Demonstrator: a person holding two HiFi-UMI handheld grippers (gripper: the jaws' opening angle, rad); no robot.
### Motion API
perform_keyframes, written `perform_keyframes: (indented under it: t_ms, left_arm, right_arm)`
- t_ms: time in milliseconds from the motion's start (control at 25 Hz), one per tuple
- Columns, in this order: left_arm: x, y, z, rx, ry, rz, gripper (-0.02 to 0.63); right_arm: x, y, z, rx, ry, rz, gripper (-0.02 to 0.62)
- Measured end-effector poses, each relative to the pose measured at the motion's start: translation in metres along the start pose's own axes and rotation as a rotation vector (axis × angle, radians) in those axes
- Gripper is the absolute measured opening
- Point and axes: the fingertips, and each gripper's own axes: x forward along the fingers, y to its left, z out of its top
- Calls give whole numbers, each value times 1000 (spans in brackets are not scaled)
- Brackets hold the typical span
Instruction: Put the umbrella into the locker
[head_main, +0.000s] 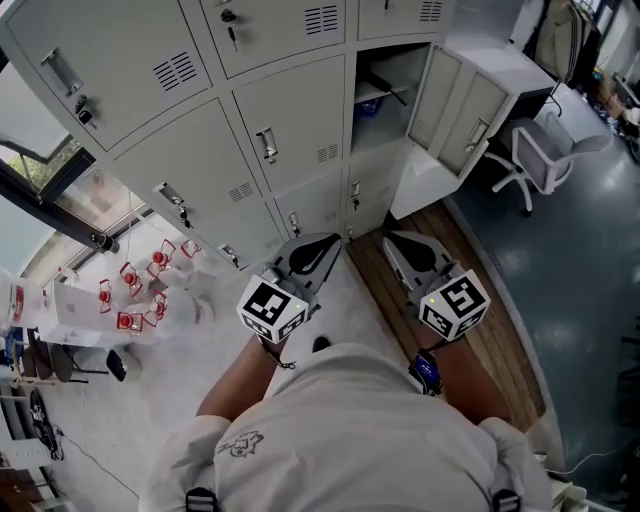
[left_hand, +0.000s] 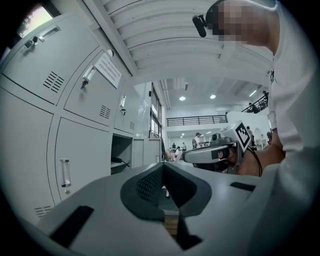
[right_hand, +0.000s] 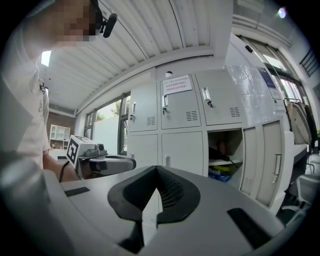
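Grey left tongs (left_hand: 162, 165) closed together, holding nothing, right tongs (right_hand: 156, 168) likewise shut, empty

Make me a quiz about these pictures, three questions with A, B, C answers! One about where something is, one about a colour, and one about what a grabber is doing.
1. Where does the office chair stand?
A) to the right of the lockers
B) on top of the lockers
C) inside a locker

2. What colour are the lockers?
A) red
B) light grey
C) green

3. How are the right gripper's jaws?
A) wide apart
B) clamped on a cup
C) together, with nothing between them

Answers:
1 A: the head view shows the chair at the far right, past the open compartment.
2 B: every door in view is light grey.
3 C: the right gripper view shows the pads meeting with nothing between them.
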Motion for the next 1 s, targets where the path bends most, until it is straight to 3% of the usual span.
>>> perform_keyframes:
  t_ms: [600, 1000]
  left_arm:
    - [21, -136, -5, 3, 6, 20, 11]
    - [35, -172, -1, 8, 16, 5, 11]
  right_arm:
    - [-126, 1, -29, 21, -12, 29, 41]
    - [-164, -5, -26, 34, -31, 18, 41]
